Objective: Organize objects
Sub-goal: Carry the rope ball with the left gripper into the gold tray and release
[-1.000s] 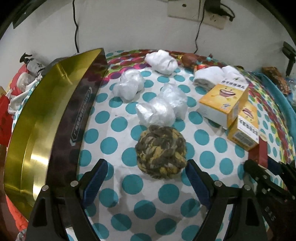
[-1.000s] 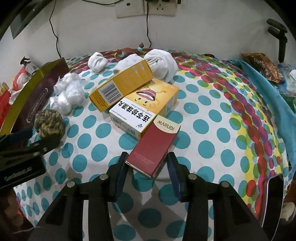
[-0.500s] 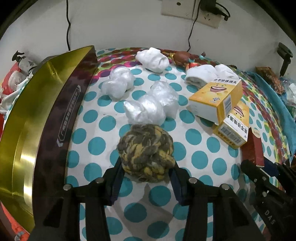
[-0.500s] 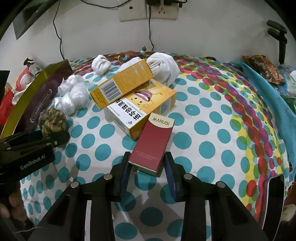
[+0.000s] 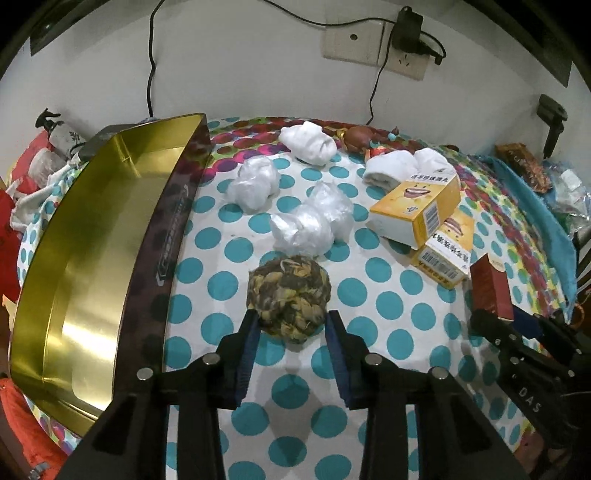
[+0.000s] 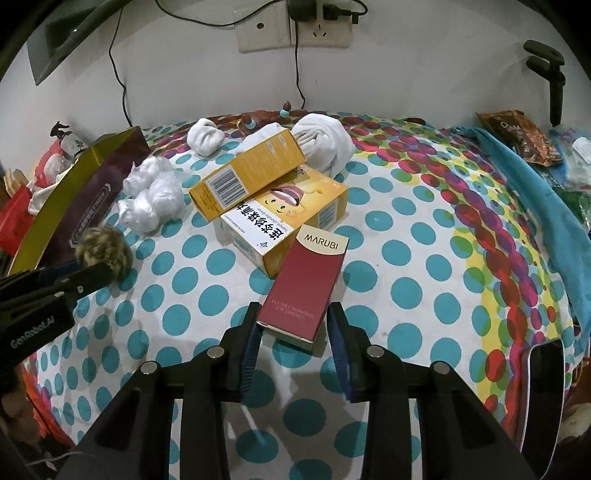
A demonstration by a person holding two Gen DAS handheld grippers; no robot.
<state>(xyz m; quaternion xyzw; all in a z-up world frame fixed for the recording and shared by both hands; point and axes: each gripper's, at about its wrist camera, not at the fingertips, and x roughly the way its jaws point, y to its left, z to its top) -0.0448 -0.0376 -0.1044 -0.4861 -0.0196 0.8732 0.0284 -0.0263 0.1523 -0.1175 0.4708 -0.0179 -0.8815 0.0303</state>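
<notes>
A: What's hidden or hard to read here?

B: The near end of the dark red carton (image 6: pixel 304 284) sits between the blue pads of the right gripper (image 6: pixel 293 332), which pinch it, so its underside is out of sight. Its far end leans on the lower yellow box (image 6: pixel 284 218). From the left wrist view only a corner of that carton shows at the right edge, behind black gripper parts.

A: And the left side?

B: The left gripper (image 5: pixel 291 332) has the braided rope ball (image 5: pixel 289 295) between its pads; the jaws are closing and the pads already press its sides. The bottom of the ball is hidden by the fingers. In the right wrist view the ball is partly covered by the left tool.

A: Anything cut off?

B: The gold tin tray (image 5: pixel 92 258) runs off the left of the frame; its dark side wall carries print too small to read. Clutter behind it is blurred.

A: The surface?

B: A cloth (image 5: pixel 388 317) with teal dots, turning to red and yellow dots toward the far and right edges. Crumpled plastic wads (image 5: pixel 310 225) lie just behind the ball, rolled white cloths (image 5: pixel 406 166) near the wall, a second yellow box (image 6: pixel 247 175) propped on the first.

A: The room?

B: A white wall with a socket plate (image 6: pixel 291 31), a plug and cables hanging down
</notes>
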